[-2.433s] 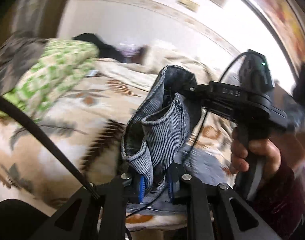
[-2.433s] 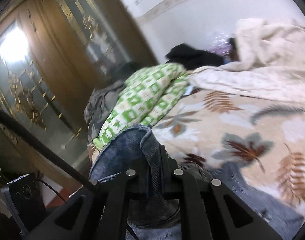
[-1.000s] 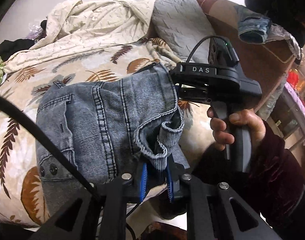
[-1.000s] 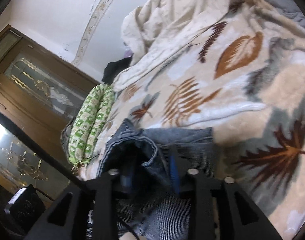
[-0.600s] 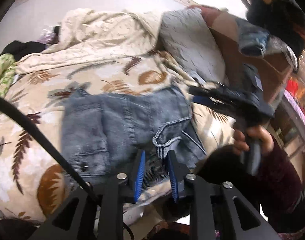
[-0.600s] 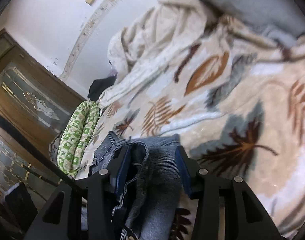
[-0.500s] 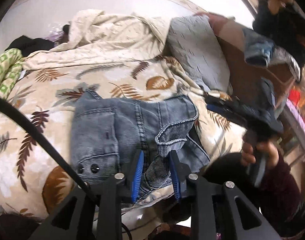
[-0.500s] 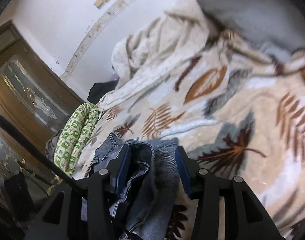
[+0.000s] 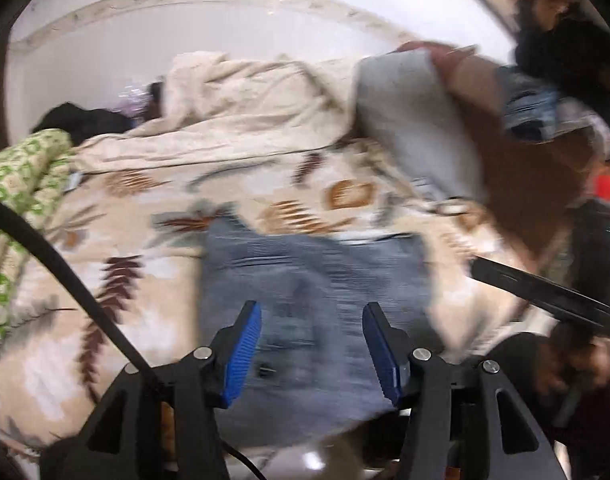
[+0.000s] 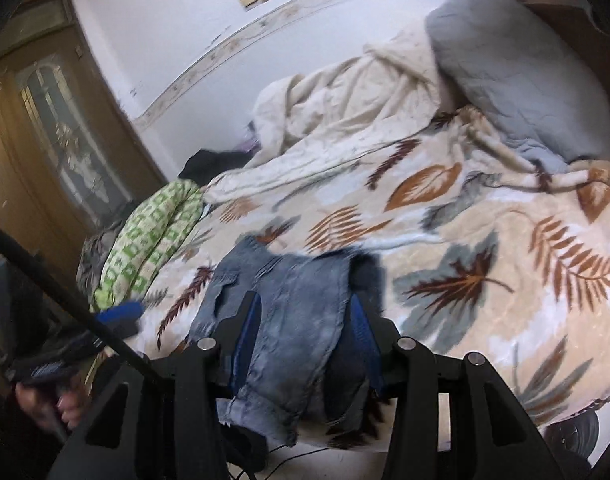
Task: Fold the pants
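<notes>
The blue-grey denim pants (image 9: pixel 313 280) lie folded on the leaf-print blanket (image 9: pixel 145 280) near the bed's front edge; they also show in the right wrist view (image 10: pixel 289 312). My left gripper (image 9: pixel 311 352) is open and empty, just in front of the pants. My right gripper (image 10: pixel 305 332) is open, its jaws on either side of the pants' near edge without clamping it. The right gripper also shows at the right of the left wrist view (image 9: pixel 545 292), and the left gripper at the left of the right wrist view (image 10: pixel 69 356).
A green patterned quilt (image 10: pixel 153 236) lies at the bed's left. A cream duvet (image 10: pixel 345 120) and a grey pillow (image 10: pixel 517 60) are at the back. A wooden wardrobe (image 10: pixel 45 140) stands at the left. A brown headboard (image 9: pixel 537 184) with draped clothes is at the right.
Both grippers held the pants up, laid them on the blanket, then opened and let go. The left gripper has drawn back from the pants.
</notes>
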Motion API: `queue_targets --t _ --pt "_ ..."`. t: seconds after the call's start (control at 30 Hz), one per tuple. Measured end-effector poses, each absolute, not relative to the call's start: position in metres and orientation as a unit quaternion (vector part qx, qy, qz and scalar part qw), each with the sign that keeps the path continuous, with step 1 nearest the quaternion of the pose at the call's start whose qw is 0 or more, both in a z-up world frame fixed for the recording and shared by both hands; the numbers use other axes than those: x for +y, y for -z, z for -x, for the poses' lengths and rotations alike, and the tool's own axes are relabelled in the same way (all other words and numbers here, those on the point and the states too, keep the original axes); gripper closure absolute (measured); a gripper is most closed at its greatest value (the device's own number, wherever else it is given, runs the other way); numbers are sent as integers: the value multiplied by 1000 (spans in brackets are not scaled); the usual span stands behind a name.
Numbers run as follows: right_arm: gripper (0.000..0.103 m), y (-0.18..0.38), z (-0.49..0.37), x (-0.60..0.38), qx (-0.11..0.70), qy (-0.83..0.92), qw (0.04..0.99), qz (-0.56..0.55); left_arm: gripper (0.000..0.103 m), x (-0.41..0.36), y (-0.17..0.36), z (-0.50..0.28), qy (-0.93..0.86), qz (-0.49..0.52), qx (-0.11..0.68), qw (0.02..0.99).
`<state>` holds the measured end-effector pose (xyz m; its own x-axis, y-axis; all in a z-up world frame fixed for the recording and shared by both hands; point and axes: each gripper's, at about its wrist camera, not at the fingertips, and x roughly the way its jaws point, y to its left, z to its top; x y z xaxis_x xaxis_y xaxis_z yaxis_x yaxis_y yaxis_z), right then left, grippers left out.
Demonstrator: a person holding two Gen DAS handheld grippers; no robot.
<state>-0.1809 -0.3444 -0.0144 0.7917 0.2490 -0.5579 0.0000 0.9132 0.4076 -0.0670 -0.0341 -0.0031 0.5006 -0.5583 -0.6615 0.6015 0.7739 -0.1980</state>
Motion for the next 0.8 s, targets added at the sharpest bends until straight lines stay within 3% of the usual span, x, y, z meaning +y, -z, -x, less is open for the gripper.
queue_targets --t 0.43,0.7,0.73,0.8 --pt "56 64 97 -359 377 -46 884 -271 47 -44 51 -23 290 6 434 853" --pt "57 87 64 -383 395 -38 850 -346 47 -57 77 -36 282 16 454 845" --pt "59 89 61 -384 397 -41 849 -348 48 -57 79 -37 280 16 453 846" --pt "83 89 55 -384 393 -42 853 -341 57 -57 81 -40 272 16 453 849"
